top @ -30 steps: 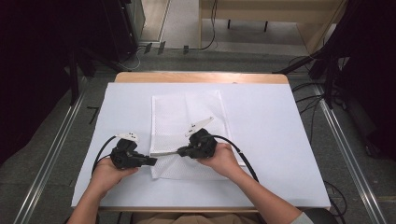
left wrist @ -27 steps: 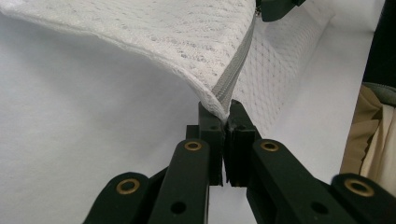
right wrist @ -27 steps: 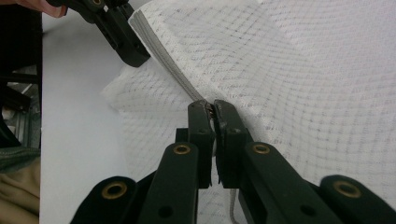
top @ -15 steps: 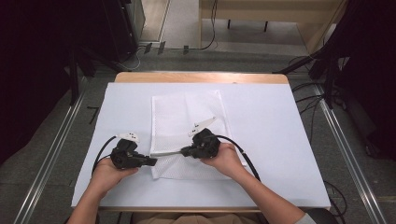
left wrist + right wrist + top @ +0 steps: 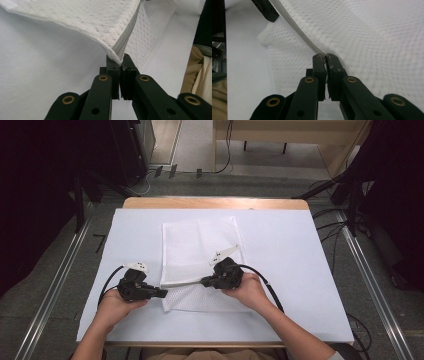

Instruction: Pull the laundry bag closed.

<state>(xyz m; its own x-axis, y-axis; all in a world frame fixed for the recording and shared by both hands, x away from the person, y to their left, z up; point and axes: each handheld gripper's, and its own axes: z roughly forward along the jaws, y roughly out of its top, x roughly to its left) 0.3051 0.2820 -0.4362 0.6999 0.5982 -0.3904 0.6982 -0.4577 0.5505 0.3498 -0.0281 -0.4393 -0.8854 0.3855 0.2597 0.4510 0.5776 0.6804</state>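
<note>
Near the table's front edge, the black left gripper [image 5: 161, 293] has its jaws pressed together on the corner of a white mesh zippered laundry bag [image 5: 199, 251]. Just beyond, the black right gripper [image 5: 204, 281] is clamped tight on the bag's grey zipper [image 5: 124, 41]. The bag lies flat on the white-covered table [image 5: 285, 250], stretching toward the far edge.

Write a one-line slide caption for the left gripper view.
Left gripper shut on the corner of a white mesh bag, at the end of its grey zipper, lifted over the white table.
</note>
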